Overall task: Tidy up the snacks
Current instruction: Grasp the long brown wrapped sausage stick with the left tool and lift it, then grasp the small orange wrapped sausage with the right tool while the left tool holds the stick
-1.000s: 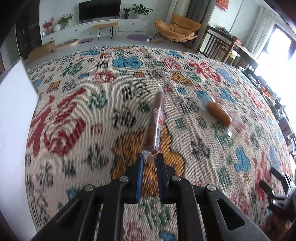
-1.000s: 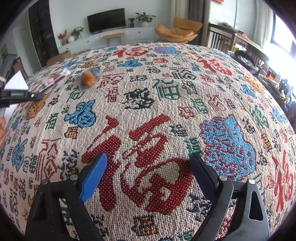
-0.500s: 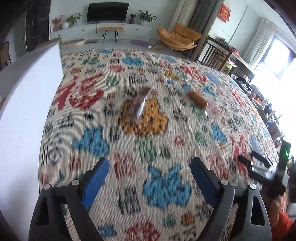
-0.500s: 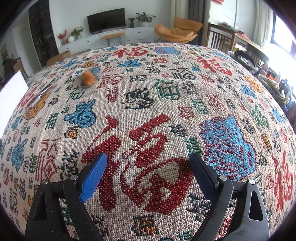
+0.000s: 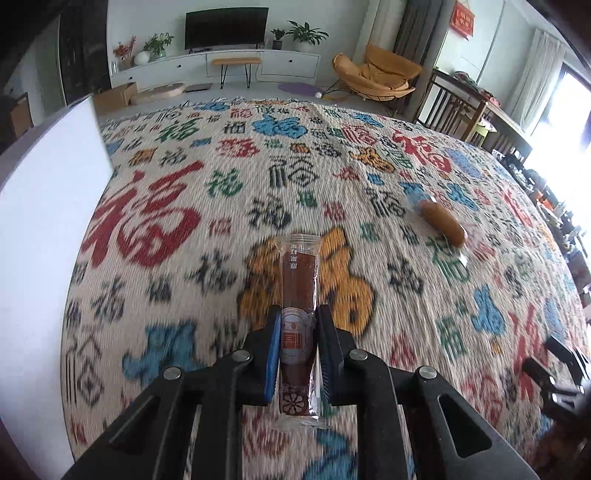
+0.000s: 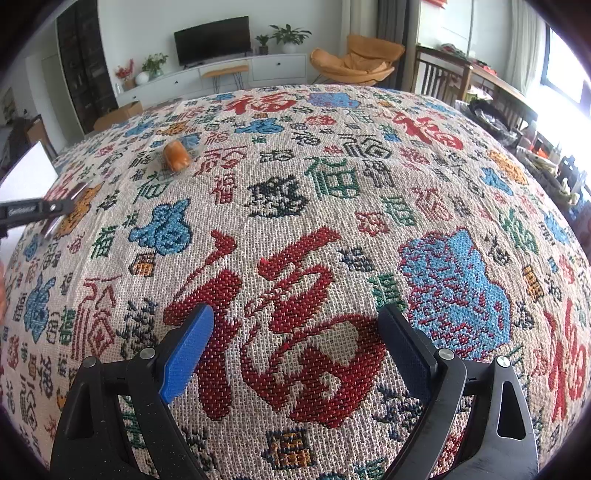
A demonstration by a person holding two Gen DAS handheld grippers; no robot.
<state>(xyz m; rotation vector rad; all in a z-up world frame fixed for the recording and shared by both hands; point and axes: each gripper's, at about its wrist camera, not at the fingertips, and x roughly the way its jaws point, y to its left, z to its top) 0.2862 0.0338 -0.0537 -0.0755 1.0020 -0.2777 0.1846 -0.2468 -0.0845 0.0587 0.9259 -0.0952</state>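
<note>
- At the near edge of the left wrist view, the left gripper [image 5: 297, 332] has just been closing its jaws; they now clamp a long brown snack stick [image 5: 298, 291] in a clear wrapper, gripped around its lower half.
- The stick points away from the camera, its far end over an orange motif on the patterned cloth [image 5: 221, 221].
- Near the right wrist camera, the right gripper [image 6: 295, 332] holds its jaws wide apart, nothing between them, over a big red character.
- Left side: a white box [image 5: 40, 229] stands beside the cloth.
- Farther right, a wrapped orange-brown roll [image 5: 443, 223] lies on the cloth, well apart from the stick.
- Far off: TV [image 5: 226, 27], white cabinet, orange chair [image 5: 376, 74].
</note>
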